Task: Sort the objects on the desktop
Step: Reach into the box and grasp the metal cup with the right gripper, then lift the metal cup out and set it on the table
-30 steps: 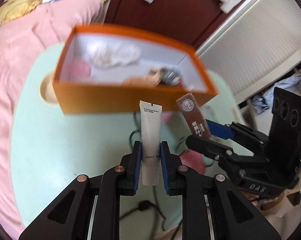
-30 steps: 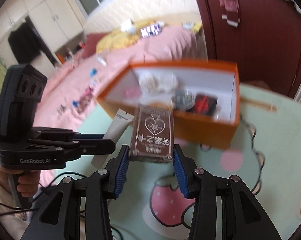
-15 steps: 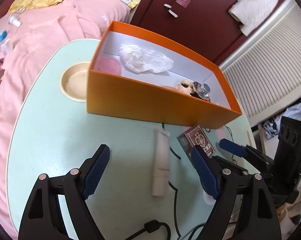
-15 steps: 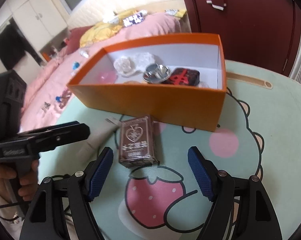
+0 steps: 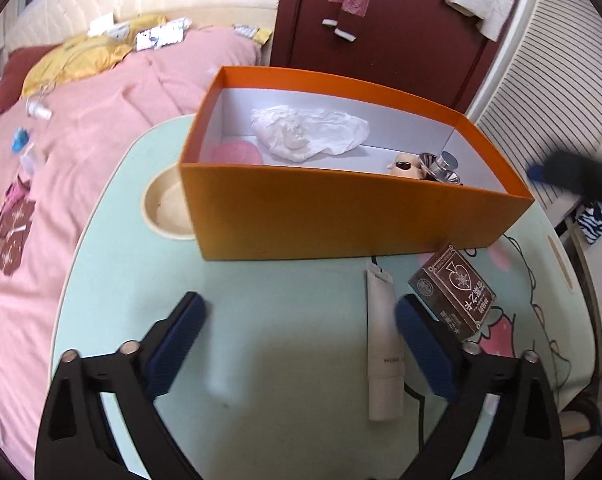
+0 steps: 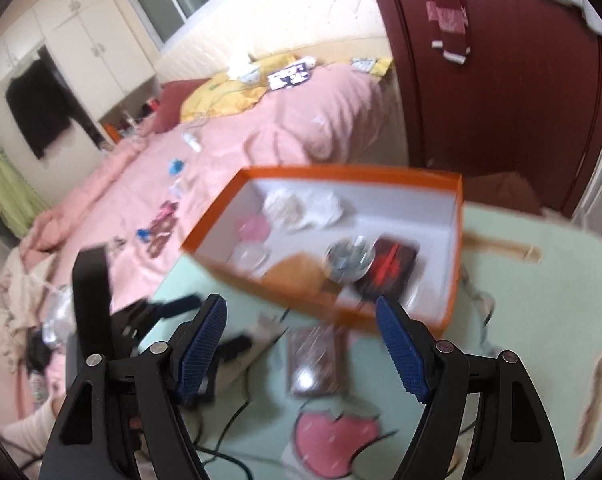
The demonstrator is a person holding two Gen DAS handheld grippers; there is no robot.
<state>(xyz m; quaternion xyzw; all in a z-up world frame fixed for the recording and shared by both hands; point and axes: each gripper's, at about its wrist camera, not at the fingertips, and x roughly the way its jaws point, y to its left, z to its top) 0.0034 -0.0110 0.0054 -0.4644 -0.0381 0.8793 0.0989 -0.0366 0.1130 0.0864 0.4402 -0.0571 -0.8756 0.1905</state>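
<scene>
The left gripper [image 5: 297, 344], jaws just spread wide, holds nothing; the white tube [image 5: 383, 344] lies beside its right pad. The right gripper [image 6: 301, 348], also wide, hovers over the blurred, probably brown card box [image 6: 315, 360]. Both rest outside the orange box [image 5: 341, 216], so either could get nudged or overlooked.

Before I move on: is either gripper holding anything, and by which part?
Nothing. Left gripper and right gripper are open; tube and brown box lie on the table.

White tube [image 5: 384, 344] lying flat, brown card box [image 5: 453, 297] just beside, before orange box [image 5: 341, 216]
</scene>
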